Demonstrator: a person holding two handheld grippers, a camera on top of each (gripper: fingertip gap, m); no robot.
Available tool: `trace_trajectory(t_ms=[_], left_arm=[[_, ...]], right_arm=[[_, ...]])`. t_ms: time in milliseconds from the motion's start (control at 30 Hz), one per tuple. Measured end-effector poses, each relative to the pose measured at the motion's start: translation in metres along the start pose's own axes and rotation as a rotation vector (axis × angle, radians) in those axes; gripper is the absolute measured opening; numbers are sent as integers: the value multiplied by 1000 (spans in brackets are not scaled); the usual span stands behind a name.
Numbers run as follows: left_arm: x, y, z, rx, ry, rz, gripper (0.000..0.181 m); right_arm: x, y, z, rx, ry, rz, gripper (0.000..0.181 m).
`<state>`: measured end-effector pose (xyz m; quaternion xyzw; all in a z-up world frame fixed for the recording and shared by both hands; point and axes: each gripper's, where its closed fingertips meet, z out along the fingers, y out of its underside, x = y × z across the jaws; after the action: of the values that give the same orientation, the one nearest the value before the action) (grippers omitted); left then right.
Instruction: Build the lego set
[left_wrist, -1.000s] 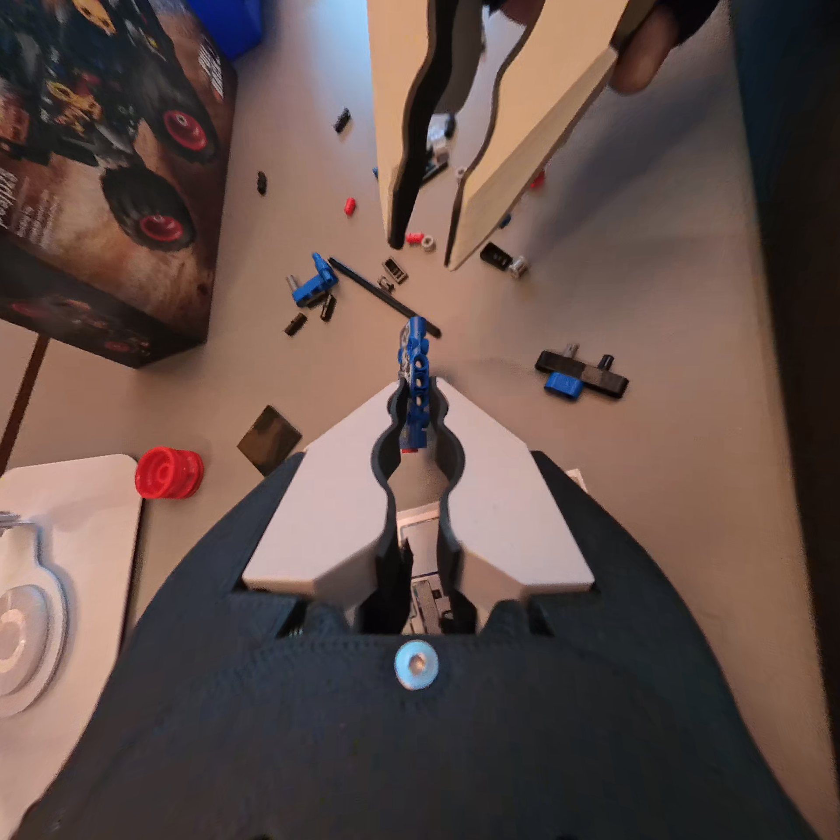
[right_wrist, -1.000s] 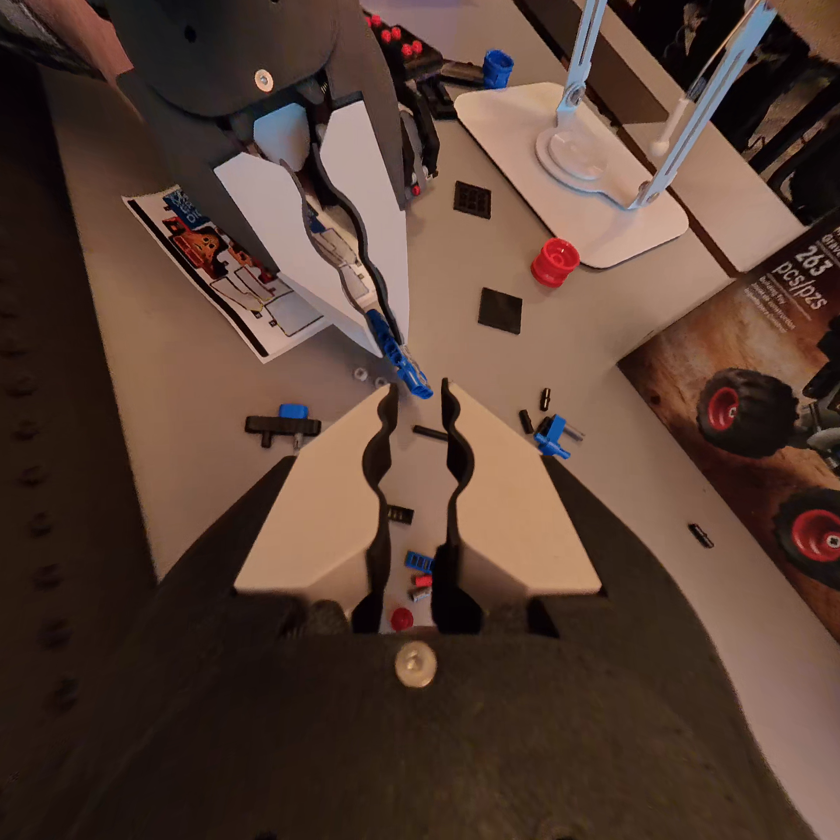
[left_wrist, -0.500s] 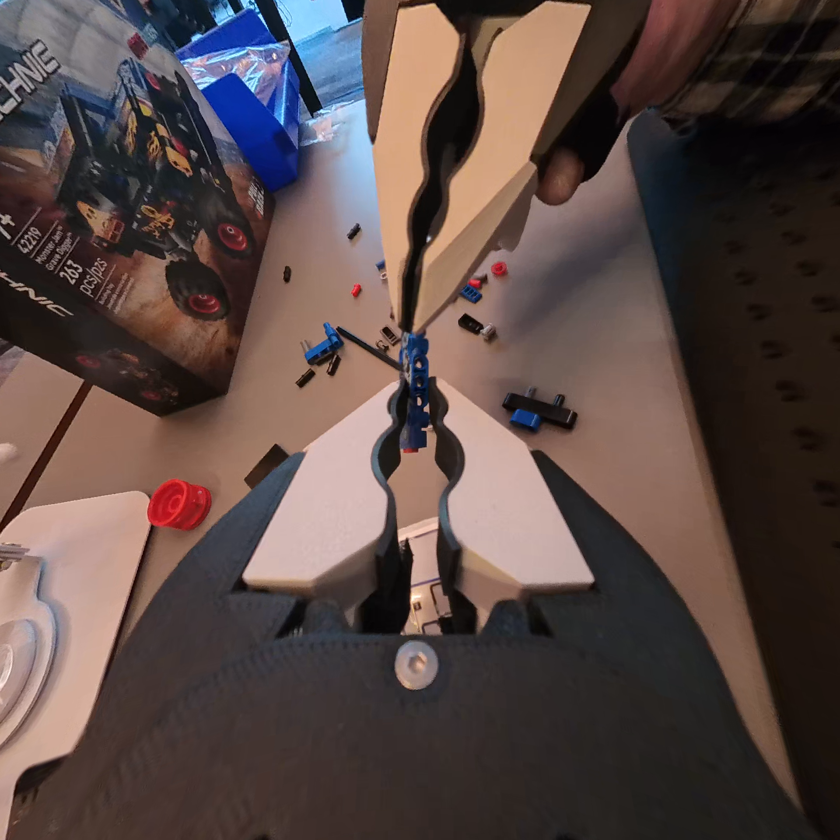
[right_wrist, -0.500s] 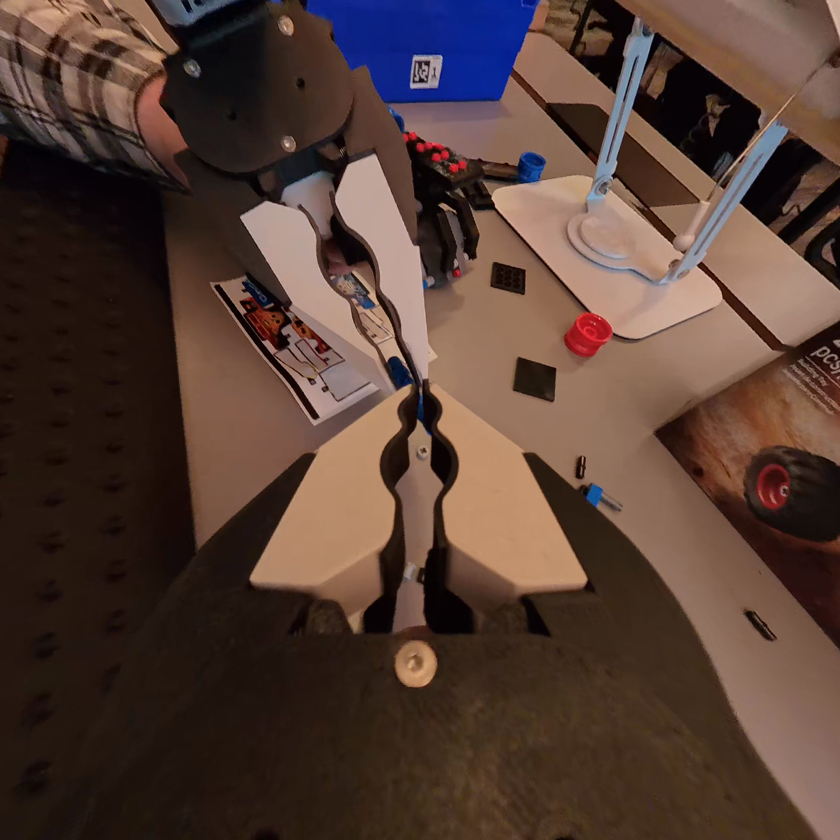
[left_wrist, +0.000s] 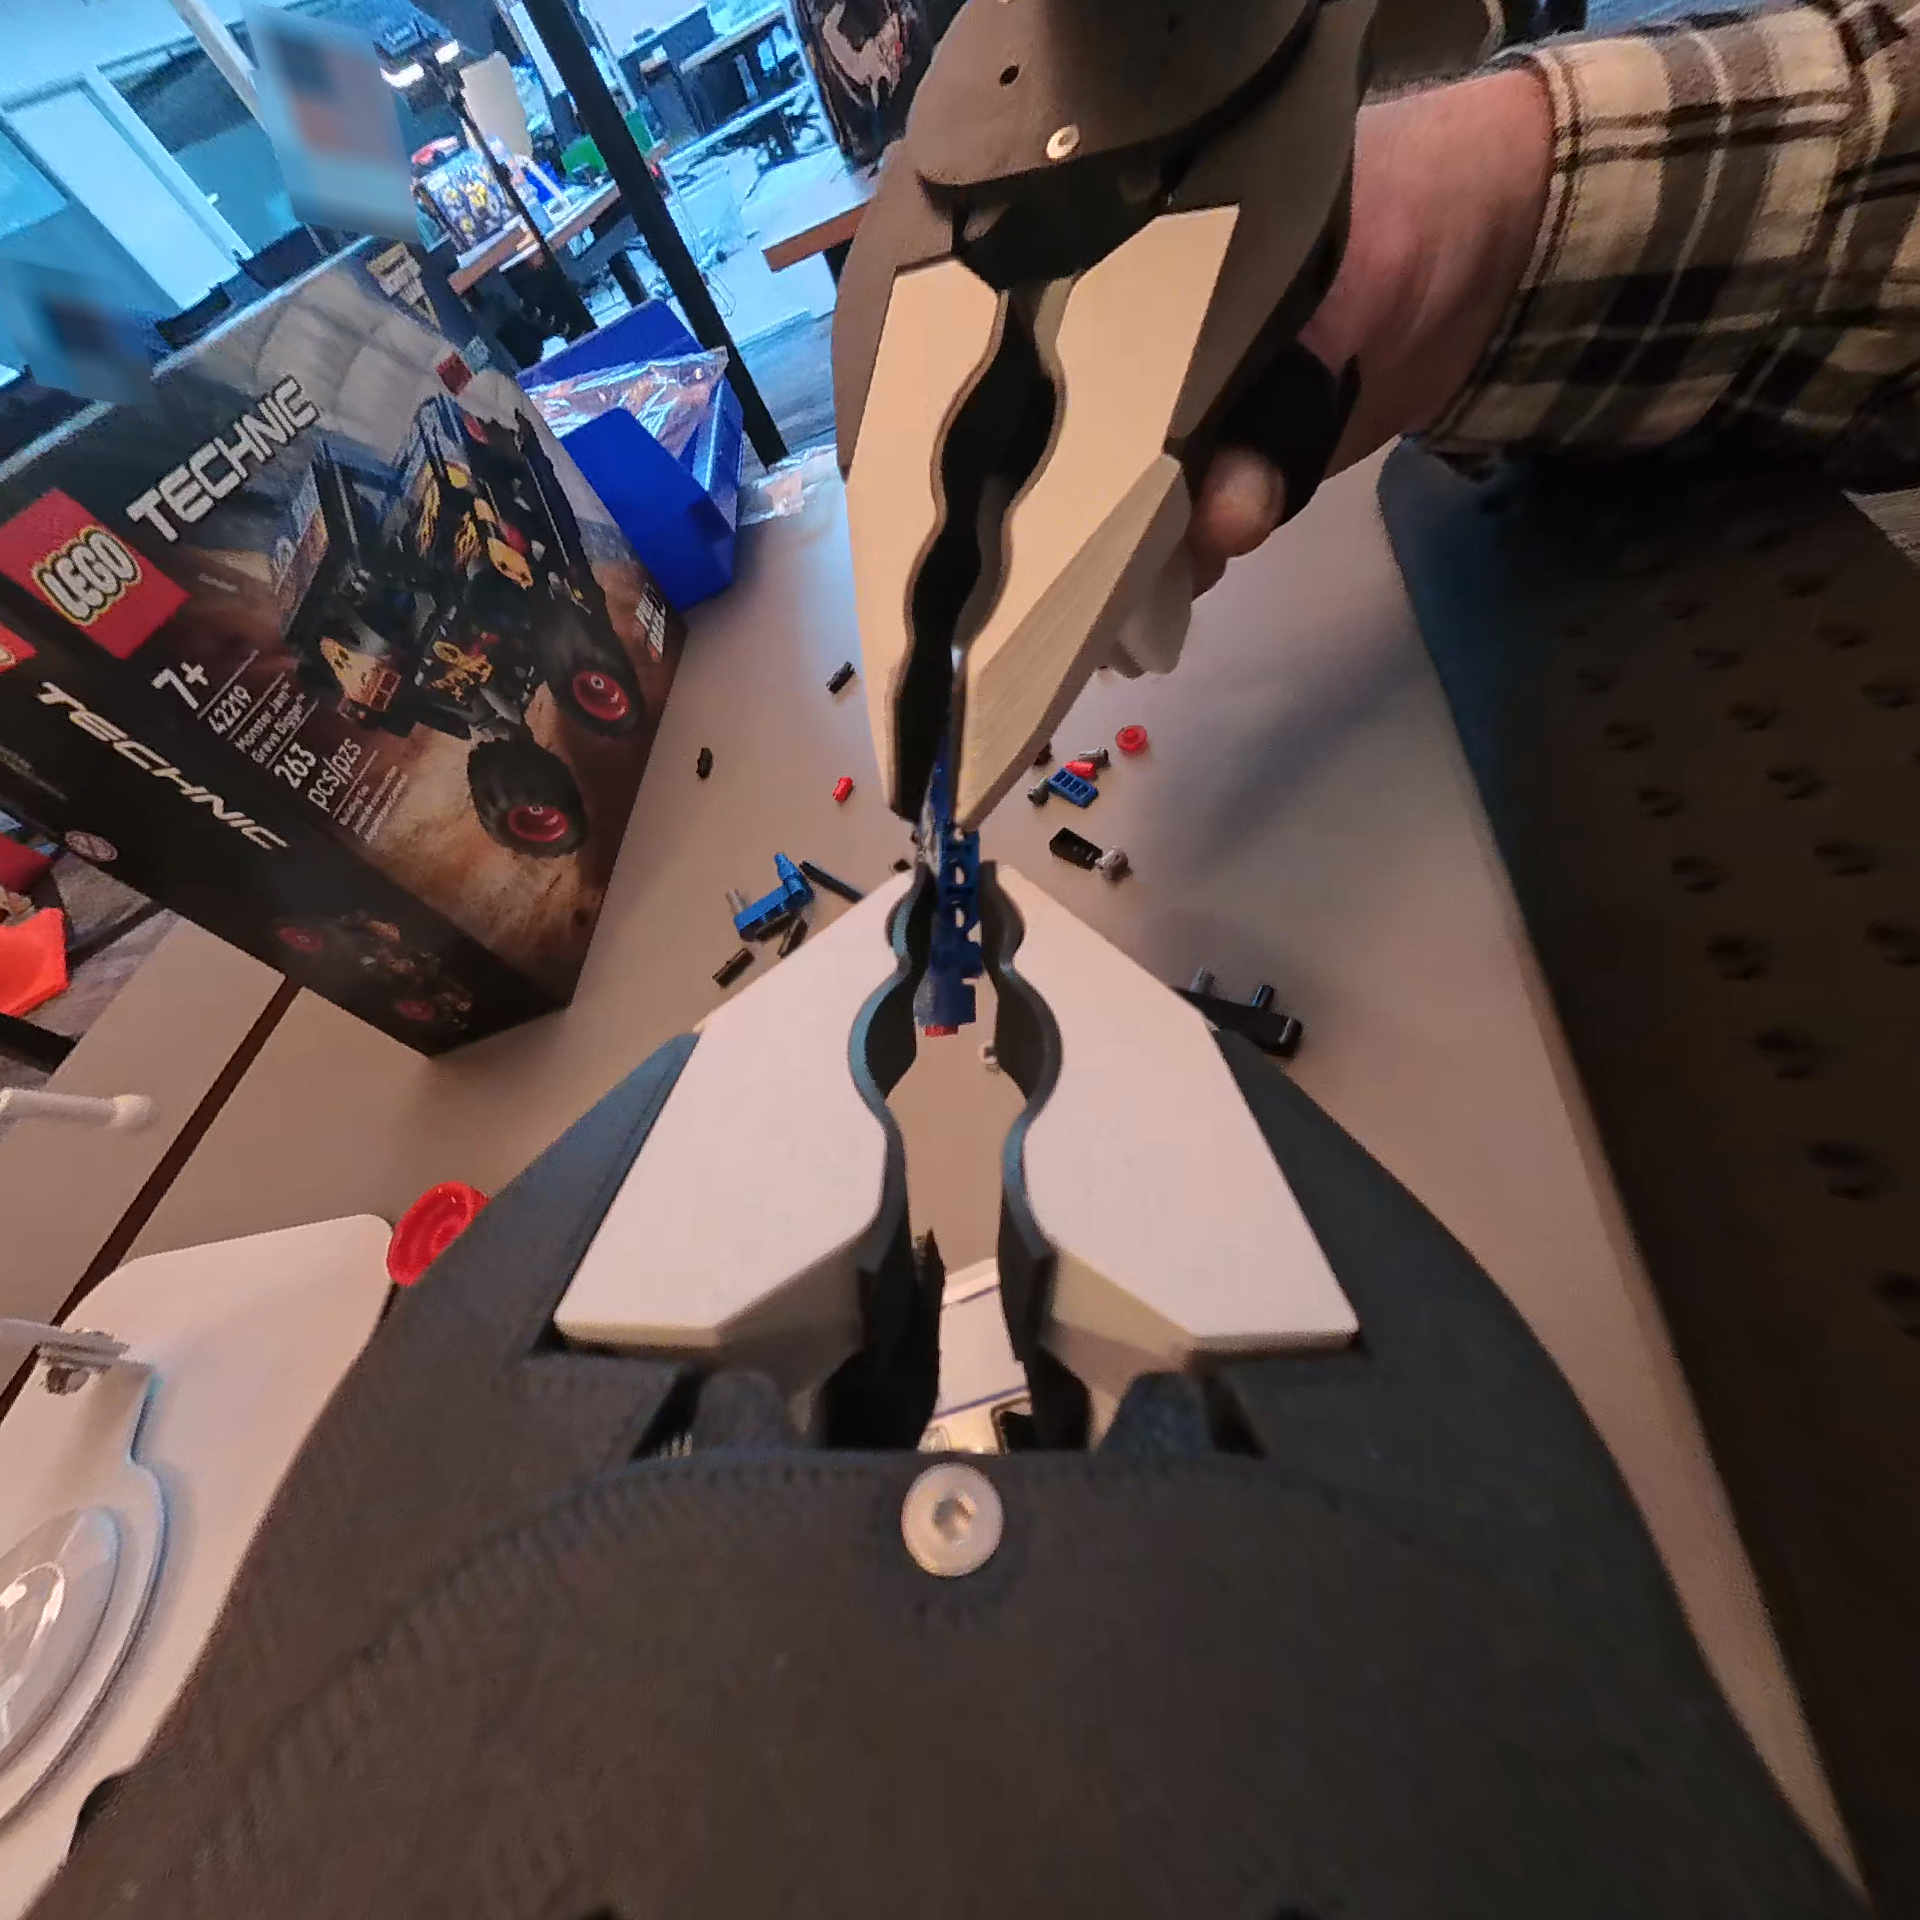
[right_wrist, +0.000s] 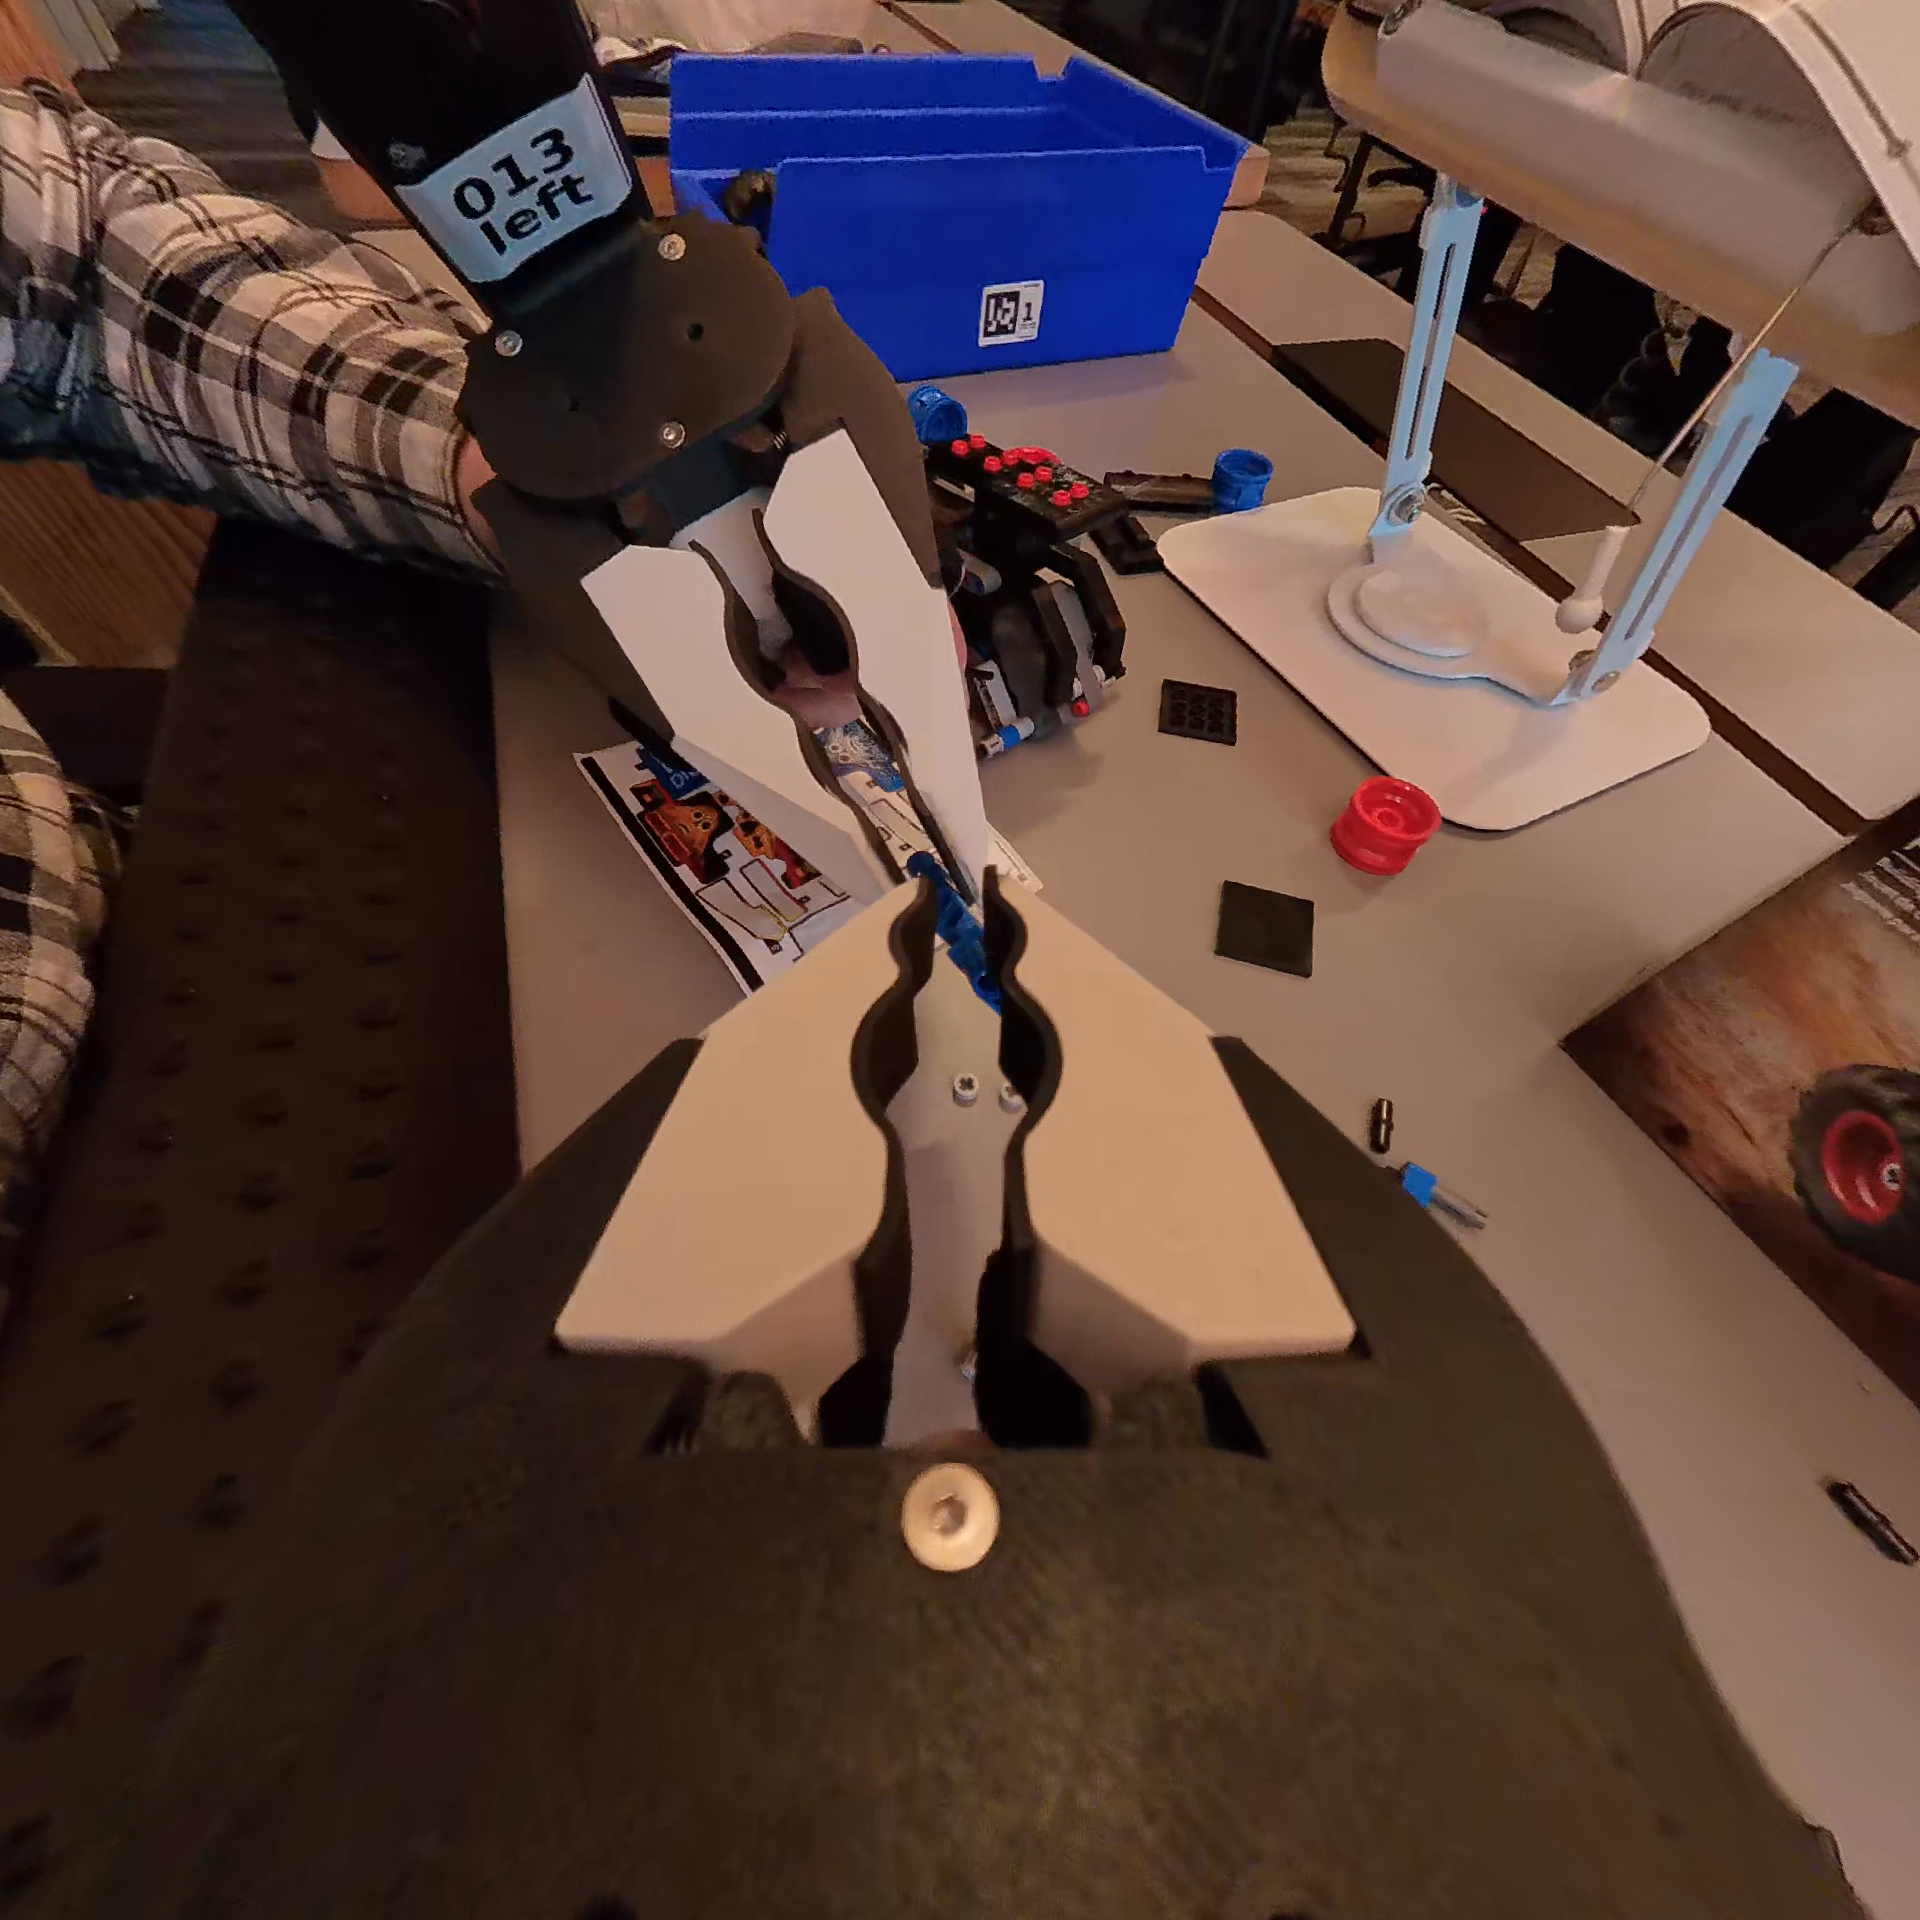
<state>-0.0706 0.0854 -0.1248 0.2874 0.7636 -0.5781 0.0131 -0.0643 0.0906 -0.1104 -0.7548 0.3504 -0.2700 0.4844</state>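
A blue holed beam (left_wrist: 954, 930) with a red pin at its near end is held above the grey table (left_wrist: 1299, 790). My left gripper (left_wrist: 951, 891) is shut on the beam's near part. My right gripper (left_wrist: 935, 808) comes down from the top and is shut on the beam's far end. In the right wrist view the right gripper (right_wrist: 953, 896) pinches the blue beam (right_wrist: 964, 935), and the left gripper (right_wrist: 961, 871) meets it tip to tip from the upper left. Part of the beam is hidden between the fingers.
The set's box (left_wrist: 343, 665) stands at the left. A part-built black model (right_wrist: 1039, 582), instruction booklet (right_wrist: 717, 842), blue bin (right_wrist: 935, 208), white stand base (right_wrist: 1455, 644), red wheel hub (right_wrist: 1385, 826) and black tiles (right_wrist: 1264, 928) lie around. Small loose pieces (left_wrist: 1070, 784) are scattered. Left and right tips are no more than a few centimetres apart. The part-built black model (right_wrist: 1039, 582) lies around 15 cm away from my left fingertips.
The right gripper, open over the loose pieces a second ago, has come to the blue beam and shut on its far end. Both grippers have tilted up from the table.
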Motion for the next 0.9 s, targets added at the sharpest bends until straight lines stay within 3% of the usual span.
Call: trace_trajectory(t_ms=[500,767,900], left_arm=[[-6,-11,-4,91,-22,-12,6],[-2,-20,-9,151,13,-10,6],[2,-25,-12,190,50,-27,7]], right_arm=[[-5,-18,-14,92,-16,9,11],[6,-5,-22,12,52,-97,17],[2,-4,-20,4,43,-134,10]])
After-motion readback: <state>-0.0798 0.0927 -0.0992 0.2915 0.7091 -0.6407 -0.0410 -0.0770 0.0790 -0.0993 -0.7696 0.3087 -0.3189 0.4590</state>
